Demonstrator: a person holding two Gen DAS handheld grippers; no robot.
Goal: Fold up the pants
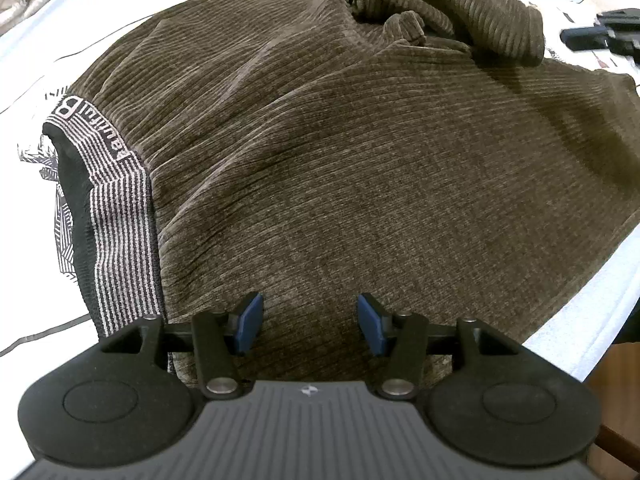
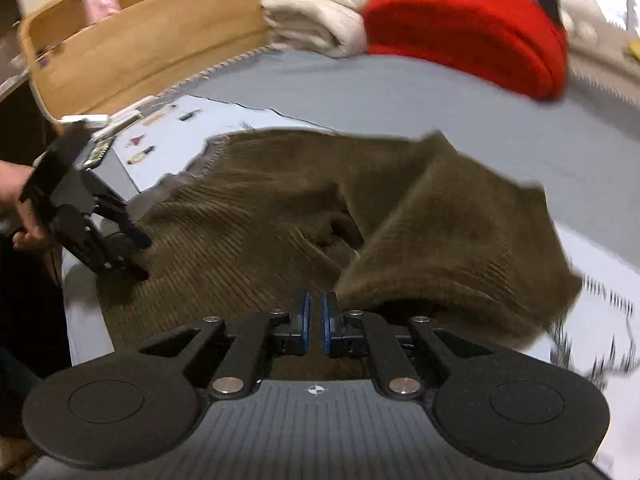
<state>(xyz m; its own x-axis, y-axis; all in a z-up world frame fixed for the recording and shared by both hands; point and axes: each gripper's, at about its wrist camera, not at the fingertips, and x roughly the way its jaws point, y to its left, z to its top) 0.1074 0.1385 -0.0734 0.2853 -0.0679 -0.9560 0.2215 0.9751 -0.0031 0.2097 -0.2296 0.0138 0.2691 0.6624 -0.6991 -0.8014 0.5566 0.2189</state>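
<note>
Mid-fold: the left gripper (image 1: 310,322), jaws released, pins brown ribbed corduroy pants (image 1: 340,168) while the near-clenched, empty right gripper (image 2: 314,322) must regrasp the flopped leg.

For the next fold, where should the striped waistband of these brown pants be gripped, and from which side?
Grip the waistband on its open edge, coming in from the left of the left wrist view. There the band stands slightly away from the bed sheet, showing its dark lining, so a finger could probably slip under it.

Waistband (image 1: 116,204) of pants (image 1: 360,160): woven lettering, inverted, not legible.
</note>
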